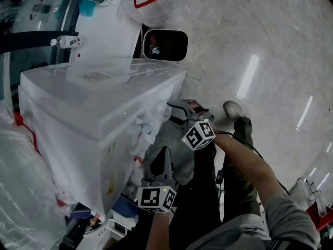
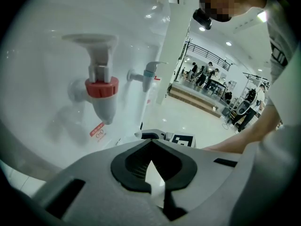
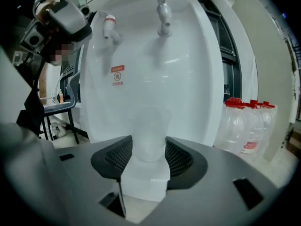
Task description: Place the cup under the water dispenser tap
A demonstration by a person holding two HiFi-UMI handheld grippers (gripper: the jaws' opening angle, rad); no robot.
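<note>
**Clear plastic cup in the right jaws, short of the taps**

The right gripper (image 3: 149,142) has its jaws clenched on the cup (image 3: 149,126). Both dark pads press its sides low down, and it seems to stand upright with its mouth up. The left gripper (image 2: 150,147) has its jaws closed together, with nothing I can make out between them.

The cup hangs in front of the dispenser (image 3: 188,79), lower than both spouts. In the right gripper view the red tap (image 3: 109,26) sits up and to the left, and the plain tap (image 3: 163,15) is almost straight above. I judge the cup is not yet under either one. How near it is to the front panel I cannot tell.

To do this step well, the cup should go in level with its rim up, its centre lined up beneath the chosen spout. The grip should stay light, as thin plastic would likely buckle under a hard squeeze. No ledge below the taps shows in these views, so one should be found before letting go.

In the head view the right forearm (image 1: 244,160) reaches from the lower right toward the dispenser's front. The right gripper points at the dispenser and dips a little. The left gripper sits nearer the person and dips more steeply. It faces the red tap, which looms large in its own view.
</note>
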